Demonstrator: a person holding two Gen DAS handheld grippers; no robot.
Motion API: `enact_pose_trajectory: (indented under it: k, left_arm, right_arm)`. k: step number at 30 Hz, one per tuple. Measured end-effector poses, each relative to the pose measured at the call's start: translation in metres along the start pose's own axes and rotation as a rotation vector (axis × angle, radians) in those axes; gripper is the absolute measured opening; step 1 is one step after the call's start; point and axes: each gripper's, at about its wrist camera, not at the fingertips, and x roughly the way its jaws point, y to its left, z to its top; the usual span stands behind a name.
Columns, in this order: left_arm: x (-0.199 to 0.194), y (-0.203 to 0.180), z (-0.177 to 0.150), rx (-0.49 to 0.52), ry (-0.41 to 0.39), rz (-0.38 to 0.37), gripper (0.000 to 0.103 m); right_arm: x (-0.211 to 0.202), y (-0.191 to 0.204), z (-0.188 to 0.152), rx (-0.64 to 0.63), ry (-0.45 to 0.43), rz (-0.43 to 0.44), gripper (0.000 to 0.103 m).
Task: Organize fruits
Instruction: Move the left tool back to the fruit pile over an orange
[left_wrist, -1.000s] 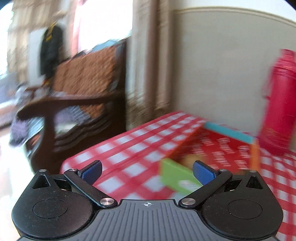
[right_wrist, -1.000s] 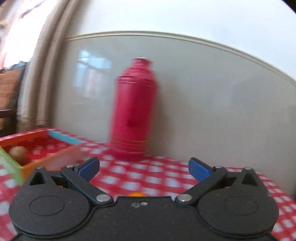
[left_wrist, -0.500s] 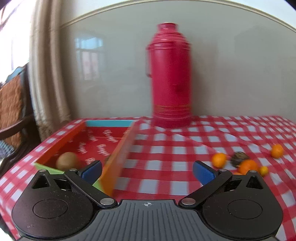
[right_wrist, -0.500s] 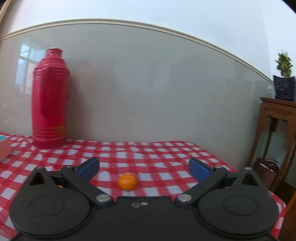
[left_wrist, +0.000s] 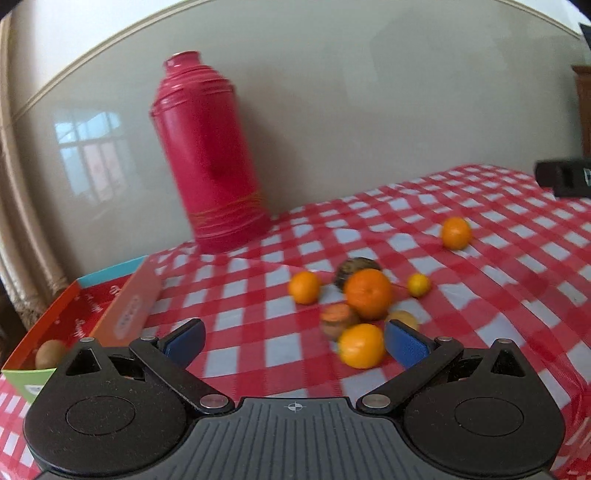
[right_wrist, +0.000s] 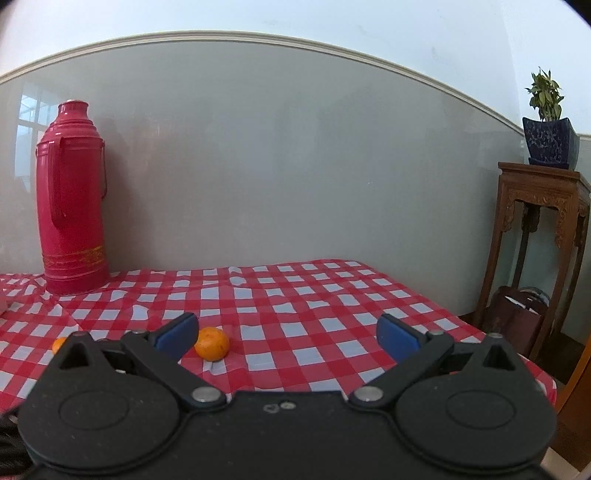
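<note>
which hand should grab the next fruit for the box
Left, probably. Its open tongs face the fruit cluster, an orange nearest, box beside. The right tongs, also open, face one lone orange.

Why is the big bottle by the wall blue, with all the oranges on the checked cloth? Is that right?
Not quite: the big bottle by the wall is red, not blue, as both wrist views show. The rest holds: the oranges do lie on the checked cloth, clearest in the left wrist view.
</note>
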Motion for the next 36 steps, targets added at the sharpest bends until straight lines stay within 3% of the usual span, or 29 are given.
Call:
enact_pose_trajectory:
  k: [4, 7, 10, 19, 23, 29, 31, 36]
  left_arm:
    - [0.005, -0.008, 0.001, -0.007, 0.023, -0.007, 0.102]
    - [0.011, -0.009, 0.000, -0.022, 0.048, -0.008, 0.080]
    - [0.023, -0.010, -0.002, -0.044, 0.087, -0.017, 0.078]
    - [0.027, -0.020, -0.003, -0.041, 0.098, -0.052, 0.078]
    - [0.032, -0.020, -0.003, -0.066, 0.126, -0.081, 0.068]
    - [0.036, -0.022, -0.005, -0.085, 0.147, -0.104, 0.061]
    - [0.038, -0.024, -0.005, -0.090, 0.157, -0.116, 0.056]
    - [0.039, -0.025, -0.005, -0.100, 0.156, -0.117, 0.054]
  right_arm:
    - [0.000, -0.005, 0.000, 0.005, 0.005, -0.003, 0.097]
    - [0.002, -0.009, 0.001, 0.014, 0.012, 0.000, 0.097]
    - [0.001, -0.012, 0.000, 0.021, 0.012, -0.001, 0.097]
    - [-0.002, -0.018, 0.000, 0.028, 0.007, -0.012, 0.097]
    - [-0.005, -0.021, 0.000, 0.022, -0.021, -0.080, 0.097]
    - [-0.007, -0.030, -0.002, 0.026, -0.044, -0.202, 0.097]
    - [-0.007, -0.034, -0.002, 0.031, -0.042, -0.214, 0.097]
    - [-0.006, -0.041, -0.003, 0.038, -0.037, -0.221, 0.097]
